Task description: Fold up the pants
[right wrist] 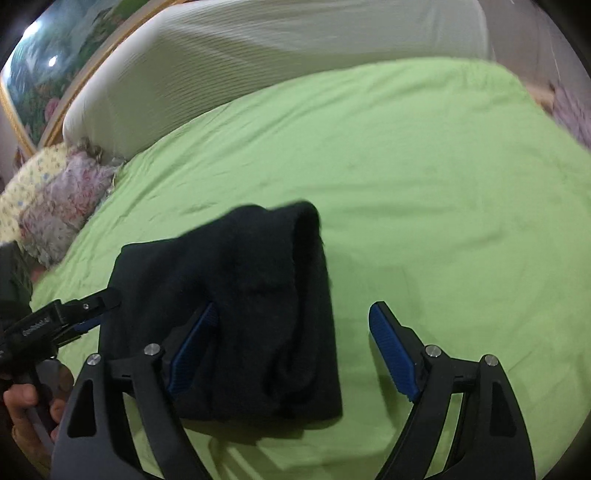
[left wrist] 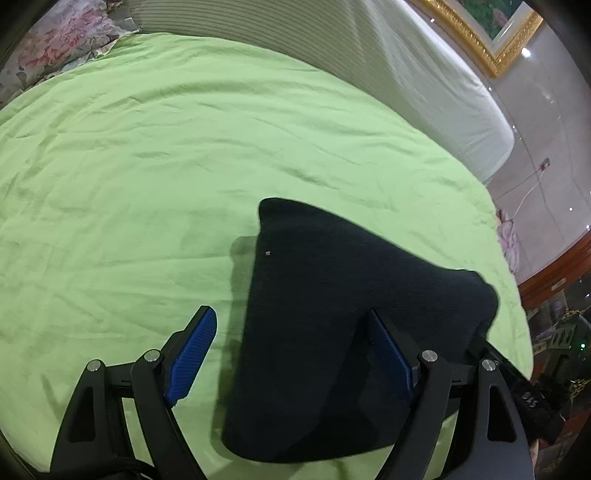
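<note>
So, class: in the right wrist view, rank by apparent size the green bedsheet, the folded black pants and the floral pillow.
1. Green bedsheet
2. Folded black pants, though nearness to the camera enlarges them
3. Floral pillow, partly cut off

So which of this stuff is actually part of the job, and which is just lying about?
Part of the job:
pants
left gripper
right gripper
sheet

Lying about:
pillow
headboard
painting
</note>
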The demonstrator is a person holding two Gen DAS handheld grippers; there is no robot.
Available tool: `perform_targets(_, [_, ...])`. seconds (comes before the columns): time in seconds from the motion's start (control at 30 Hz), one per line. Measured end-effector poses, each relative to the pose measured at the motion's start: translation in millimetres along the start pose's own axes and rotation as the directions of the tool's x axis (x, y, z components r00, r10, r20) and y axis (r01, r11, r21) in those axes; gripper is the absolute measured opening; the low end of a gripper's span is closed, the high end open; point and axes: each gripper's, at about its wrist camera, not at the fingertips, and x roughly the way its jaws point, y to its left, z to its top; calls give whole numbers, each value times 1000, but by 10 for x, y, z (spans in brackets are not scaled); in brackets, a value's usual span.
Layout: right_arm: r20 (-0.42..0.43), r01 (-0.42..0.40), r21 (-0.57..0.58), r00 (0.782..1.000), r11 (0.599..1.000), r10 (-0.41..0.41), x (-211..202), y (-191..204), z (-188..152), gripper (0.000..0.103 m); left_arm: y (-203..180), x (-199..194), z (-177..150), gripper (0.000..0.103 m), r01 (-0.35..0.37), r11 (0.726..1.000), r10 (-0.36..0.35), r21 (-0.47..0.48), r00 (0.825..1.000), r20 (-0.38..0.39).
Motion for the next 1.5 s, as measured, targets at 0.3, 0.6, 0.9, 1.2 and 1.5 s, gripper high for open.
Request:
perform_targets(0.3, [13,-28,3,1000,1000,27,-57,-34,-2,90,106,318,56,85,-52,997,55,65,997,-46])
perform_targets(0.6, [2,-99,17,995,995,99,19,-48,20,80,220,308,96,87,-9,1000,8,-12,998,-64])
perform_targets(0.9, [-30,-215,94,975,972,218,146,-137,5,71,129,338,13,89,39,998,-45,-51,992,-114])
perform_targets(1.2, [-50,-325,161,940,932,337,245,-124,-47,56,72,368,-10,66,60,998,-61,-6,993,-98])
perform_targets(1.5, [-9,-339,66,940,938,340,10,156,31,45,122,78,10,39,150,987,-152,-55,988,-39])
